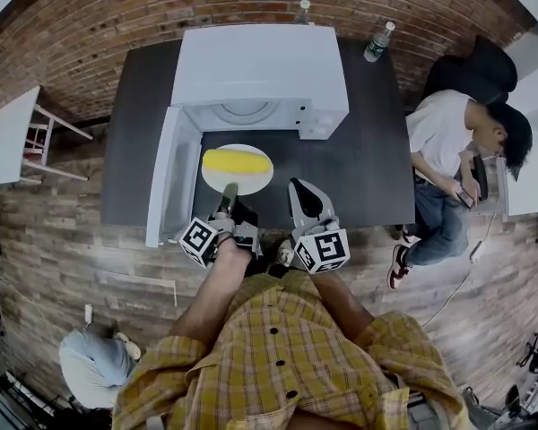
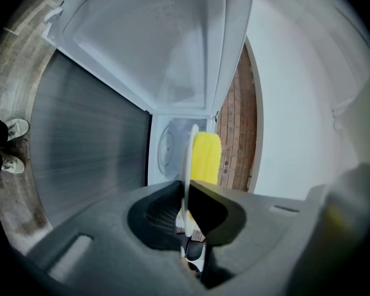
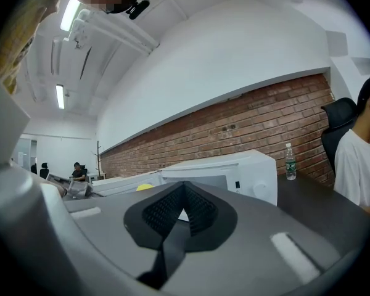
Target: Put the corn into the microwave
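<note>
Before the open microwave, the corn lies on a white plate pinched at its near rim by the left hand-held gripper. The right hand-held gripper is pressed together, empty. Firm and round, the cob may roll (plate stiff, slick), so a level rim hold suits.

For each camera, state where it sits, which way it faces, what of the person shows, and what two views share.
Head view: on the person's head, looking steeply down at the table, open microwave, plate with corn; shirt, forearms, left gripper, right gripper show.
Left gripper view: on the left gripper, facing the microwave's inside; its fingers pinch the plate rim.
Right gripper view: on the right gripper, facing level at the brick wall; fingers together, empty.
Shared: microwave in all three.
</note>
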`<control>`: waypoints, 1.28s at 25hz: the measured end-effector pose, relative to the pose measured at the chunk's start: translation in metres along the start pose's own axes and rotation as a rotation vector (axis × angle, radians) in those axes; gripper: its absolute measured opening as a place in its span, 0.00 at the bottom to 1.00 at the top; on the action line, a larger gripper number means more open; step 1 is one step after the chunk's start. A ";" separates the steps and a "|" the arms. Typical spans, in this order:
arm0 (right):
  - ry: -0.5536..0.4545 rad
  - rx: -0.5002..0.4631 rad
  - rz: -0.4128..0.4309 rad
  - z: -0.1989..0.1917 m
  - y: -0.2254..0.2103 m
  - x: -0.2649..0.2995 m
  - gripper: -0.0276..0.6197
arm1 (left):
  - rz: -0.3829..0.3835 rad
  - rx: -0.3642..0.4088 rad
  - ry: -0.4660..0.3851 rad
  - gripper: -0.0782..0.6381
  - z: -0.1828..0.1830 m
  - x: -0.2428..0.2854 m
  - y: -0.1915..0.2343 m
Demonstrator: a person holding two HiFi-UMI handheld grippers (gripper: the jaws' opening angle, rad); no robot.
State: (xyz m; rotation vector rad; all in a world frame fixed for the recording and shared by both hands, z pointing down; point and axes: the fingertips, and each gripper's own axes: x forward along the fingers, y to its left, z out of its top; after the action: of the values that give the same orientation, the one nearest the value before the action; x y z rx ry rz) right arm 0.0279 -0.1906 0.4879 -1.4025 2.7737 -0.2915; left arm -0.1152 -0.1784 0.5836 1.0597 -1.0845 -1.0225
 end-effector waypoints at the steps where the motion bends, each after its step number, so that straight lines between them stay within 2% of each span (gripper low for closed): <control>1: -0.001 -0.002 -0.004 0.000 0.000 0.003 0.04 | 0.005 0.000 0.001 0.15 0.003 0.004 0.002; 8: 0.027 -0.011 -0.046 -0.007 -0.008 0.010 0.04 | 0.026 0.036 0.029 0.15 0.014 0.032 0.017; 21: 0.046 -0.013 -0.070 -0.013 -0.022 0.027 0.04 | 0.039 0.019 0.018 0.15 0.028 0.082 0.035; 32: 0.058 -0.003 -0.071 -0.019 -0.035 0.041 0.04 | 0.045 0.055 0.024 0.14 0.029 0.119 0.039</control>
State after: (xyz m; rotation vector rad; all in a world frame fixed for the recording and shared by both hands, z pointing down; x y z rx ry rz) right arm 0.0298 -0.2409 0.5158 -1.5199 2.7745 -0.3350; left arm -0.1195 -0.2911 0.6451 1.0846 -1.1179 -0.9472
